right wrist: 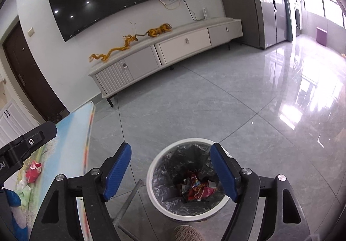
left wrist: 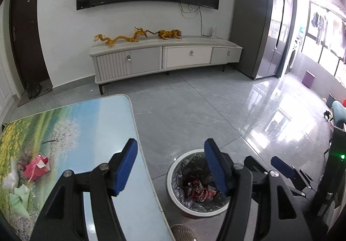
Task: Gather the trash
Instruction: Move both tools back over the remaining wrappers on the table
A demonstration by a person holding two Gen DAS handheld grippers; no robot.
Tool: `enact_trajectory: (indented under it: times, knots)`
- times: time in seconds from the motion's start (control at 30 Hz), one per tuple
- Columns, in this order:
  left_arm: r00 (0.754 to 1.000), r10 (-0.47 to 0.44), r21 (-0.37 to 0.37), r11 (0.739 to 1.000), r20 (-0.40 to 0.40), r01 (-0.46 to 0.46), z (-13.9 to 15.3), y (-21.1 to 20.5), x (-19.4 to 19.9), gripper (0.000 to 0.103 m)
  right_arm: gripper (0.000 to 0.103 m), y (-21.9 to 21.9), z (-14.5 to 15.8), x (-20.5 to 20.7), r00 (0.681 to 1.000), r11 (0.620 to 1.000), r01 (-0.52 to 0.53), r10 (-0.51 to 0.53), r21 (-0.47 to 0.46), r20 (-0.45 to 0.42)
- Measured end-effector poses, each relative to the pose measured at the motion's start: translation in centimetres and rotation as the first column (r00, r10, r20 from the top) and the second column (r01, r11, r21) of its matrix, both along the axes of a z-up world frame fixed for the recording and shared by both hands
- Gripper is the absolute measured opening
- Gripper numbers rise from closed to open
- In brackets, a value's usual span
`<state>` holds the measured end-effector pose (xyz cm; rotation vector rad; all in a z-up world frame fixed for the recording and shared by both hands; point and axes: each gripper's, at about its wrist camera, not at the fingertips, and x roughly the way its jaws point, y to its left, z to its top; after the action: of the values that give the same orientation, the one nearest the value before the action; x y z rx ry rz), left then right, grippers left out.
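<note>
both grippers hang over the white trash bin [right wrist: 151, 178], which stands on the grey tiled floor [right wrist: 216, 111] just beside the table [left wrist: 103, 120]. the right gripper [right wrist: 170, 173] has its blue pads [right wrist: 116, 171] spread wide with nothing between them, and it looks straight down into the black liner, where red snack wrappers [right wrist: 199, 190] already lie at the bottom. the left gripper [left wrist: 170, 167] is also wide and empty, straddling the table edge and the bin rim.

3 pieces of trash are left on the table's far left side: a crumpled red wrapper [left wrist: 35, 166], a pale green tissue [left wrist: 20, 196] nearer the camera, and a clear plastic scrap [left wrist: 9, 178] just beside the red one.

the step in hand looks like a return to the table for the next piece. the left gripper is the closer one, so it should swing left, staying above the tabletop, and come down with 1 pad on either side of the red wrapper's tallest fold. closing on a raised crease should hold better than scraping a flat edge. light crumpled film can slip or spring loose, so the squeeze should be full before lifting, and the carry to the bin low and steady.
</note>
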<state>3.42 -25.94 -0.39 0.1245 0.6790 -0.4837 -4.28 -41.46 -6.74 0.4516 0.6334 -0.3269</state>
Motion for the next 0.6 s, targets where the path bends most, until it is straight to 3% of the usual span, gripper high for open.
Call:
enact_trajectory:
  times: [0.3,0.6]
  knots:
    - [0.986,0.135,-0.048,0.99,0.099,-0.131,3.3,6.5,-2.0,0.063,0.091,4.5,4.1,-1.1,0.999,0.996,0.0,0.005,-0.095,0.054]
    - [0.942,0.295,-0.145,0.951,0.161,-0.273,5.2,14.3,-3.4,0.074,0.1,8.6,6.9,-1.7,0.994,0.984,0.033,-0.014,-0.174,0.108]
